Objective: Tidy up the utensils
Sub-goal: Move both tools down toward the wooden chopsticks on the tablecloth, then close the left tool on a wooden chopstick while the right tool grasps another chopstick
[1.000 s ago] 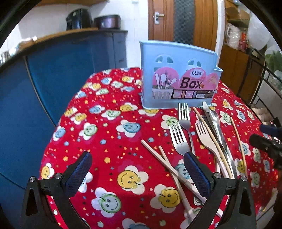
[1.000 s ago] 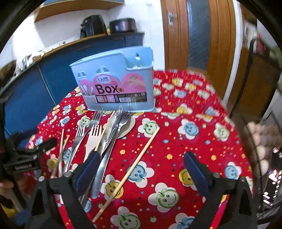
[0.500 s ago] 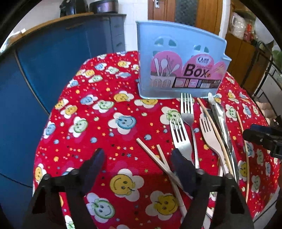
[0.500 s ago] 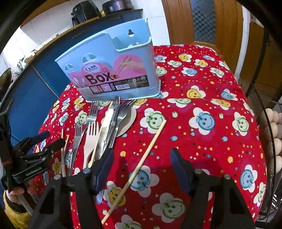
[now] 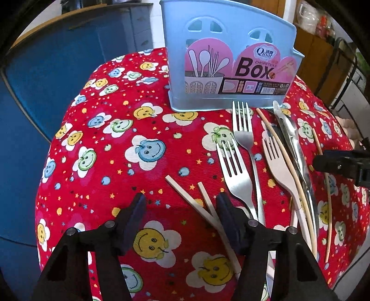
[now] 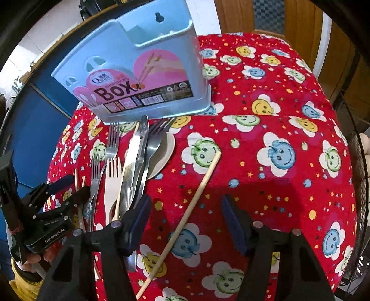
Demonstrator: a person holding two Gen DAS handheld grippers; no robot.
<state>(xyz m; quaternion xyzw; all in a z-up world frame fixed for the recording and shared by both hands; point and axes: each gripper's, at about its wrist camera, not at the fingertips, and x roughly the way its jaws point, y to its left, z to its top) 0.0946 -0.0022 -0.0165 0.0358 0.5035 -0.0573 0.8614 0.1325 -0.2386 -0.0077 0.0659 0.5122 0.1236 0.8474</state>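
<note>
A light blue utensil box (image 5: 231, 67) stands on the red smiley tablecloth; it also shows in the right wrist view (image 6: 138, 76). In front of it lie metal forks (image 5: 235, 176), a white fork (image 5: 281, 171), a knife (image 5: 293, 148) and chopsticks. My left gripper (image 5: 180, 208) is open, low over two crossed chopsticks (image 5: 203, 206). My right gripper (image 6: 185, 208) is open above a single chopstick (image 6: 187, 213). A spoon (image 6: 161, 155) lies under the pile of cutlery. The left gripper also shows in the right wrist view (image 6: 69, 187).
The table (image 5: 111, 162) drops off at its left and front edges. Blue cabinets (image 5: 57, 69) stand at the left. A wooden door (image 6: 289, 16) and a dark wire rack (image 6: 360, 185) are at the right.
Both grippers have moved forward and down toward the table. Their jaws have narrowed somewhat but stay open. The utensils have not moved.
</note>
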